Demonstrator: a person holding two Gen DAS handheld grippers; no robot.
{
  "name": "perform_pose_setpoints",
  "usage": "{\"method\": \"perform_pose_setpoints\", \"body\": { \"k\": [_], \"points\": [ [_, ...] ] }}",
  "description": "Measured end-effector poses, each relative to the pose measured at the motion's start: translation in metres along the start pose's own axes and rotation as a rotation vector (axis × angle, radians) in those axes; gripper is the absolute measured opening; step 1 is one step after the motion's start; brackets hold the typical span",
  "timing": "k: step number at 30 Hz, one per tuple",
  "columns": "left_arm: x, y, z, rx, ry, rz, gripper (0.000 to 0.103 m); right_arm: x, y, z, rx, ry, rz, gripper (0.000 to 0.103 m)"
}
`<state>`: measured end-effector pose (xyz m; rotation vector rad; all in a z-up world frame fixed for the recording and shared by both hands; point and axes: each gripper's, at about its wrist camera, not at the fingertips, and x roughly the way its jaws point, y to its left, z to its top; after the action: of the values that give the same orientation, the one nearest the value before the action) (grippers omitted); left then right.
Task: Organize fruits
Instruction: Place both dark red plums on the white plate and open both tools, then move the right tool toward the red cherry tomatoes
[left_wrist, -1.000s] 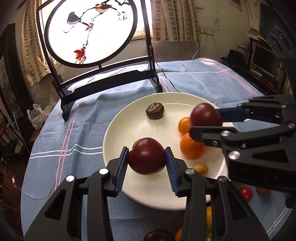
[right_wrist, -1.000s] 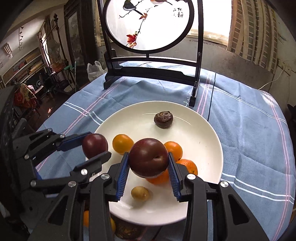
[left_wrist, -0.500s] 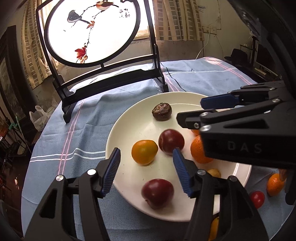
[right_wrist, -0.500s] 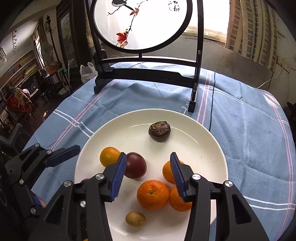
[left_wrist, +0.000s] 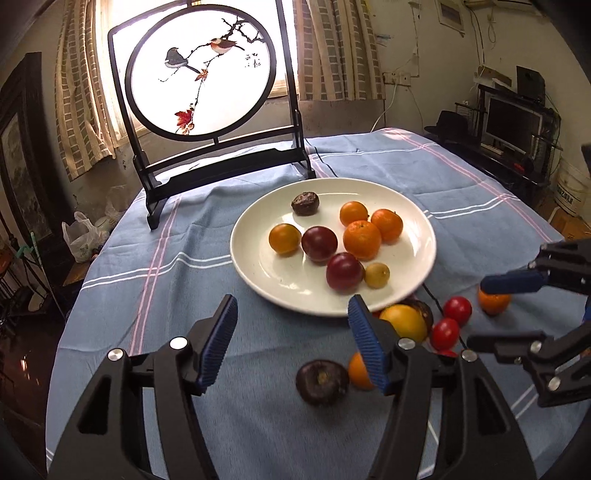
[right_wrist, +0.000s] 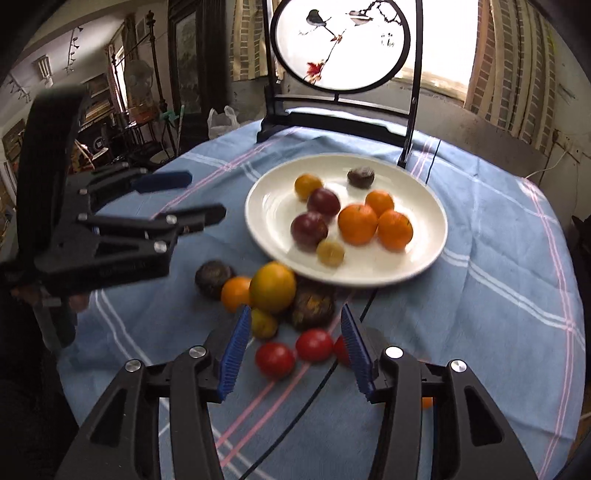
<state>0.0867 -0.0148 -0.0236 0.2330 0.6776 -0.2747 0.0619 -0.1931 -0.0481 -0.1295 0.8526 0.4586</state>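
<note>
Seven fruits lie on the white plate (left_wrist: 424, 236), which I take as my landmark: two dark red plums (left_wrist: 319, 244) near its middle, touching or almost so, three oranges (left_wrist: 362, 239) bunched just beside them, a smaller orange-yellow fruit (left_wrist: 284, 238) on the plums' other side, and a small yellowish fruit (left_wrist: 376, 275) next to the nearer plum. A wrinkled dark fruit (left_wrist: 305, 203) sits alone toward the plate's far edge, so I count eight things on it in all.

My left gripper (left_wrist: 291, 339) hangs over bare blue cloth (left_wrist: 184, 280) short of the plate's near rim; its jaws have just been opening and stand spread with nothing between them. My right gripper (right_wrist: 291, 350) also stands apart and empty, its jaws having just been opening as well, hovering on my side of the plate above three red tomatoes (right_wrist: 275, 359) without touching them.

Against the plate's near rim lies a loose heap on the cloth: a large yellow-orange fruit (right_wrist: 272, 287), a small orange (right_wrist: 236, 293), two dark wrinkled fruits (right_wrist: 213, 278) and a small yellow one. One more orange (left_wrist: 493, 301) rests off to the right of the plate.

Beyond the plate stands a round painted screen (left_wrist: 201, 70) on a dark stand.
</note>
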Motion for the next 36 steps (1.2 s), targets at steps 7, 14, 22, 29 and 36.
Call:
{"method": "perform_pose_setpoints", "body": {
  "k": [7,14,22,29,36],
  "points": [
    [-0.017,0.002,-0.033,-0.006,0.039,-0.024,0.062,0.035,0.005,-0.035,0.055,0.107,0.015,0.050],
    [0.009,0.002,-0.052,0.058,0.141,-0.098,0.062,0.047,0.000,-0.026,0.089,0.092,0.053,0.029],
    [0.052,0.000,-0.051,0.093,0.234,-0.182,0.055,0.031,-0.003,-0.032,0.067,0.081,0.036,0.029],
    [0.067,0.003,-0.042,0.069,0.259,-0.247,0.042,0.031,-0.003,-0.032,0.067,0.078,0.039,0.029],
    [0.023,-0.006,-0.031,0.084,0.153,-0.186,0.042,0.014,0.003,-0.028,0.051,0.036,0.045,0.029]
  ]
}}
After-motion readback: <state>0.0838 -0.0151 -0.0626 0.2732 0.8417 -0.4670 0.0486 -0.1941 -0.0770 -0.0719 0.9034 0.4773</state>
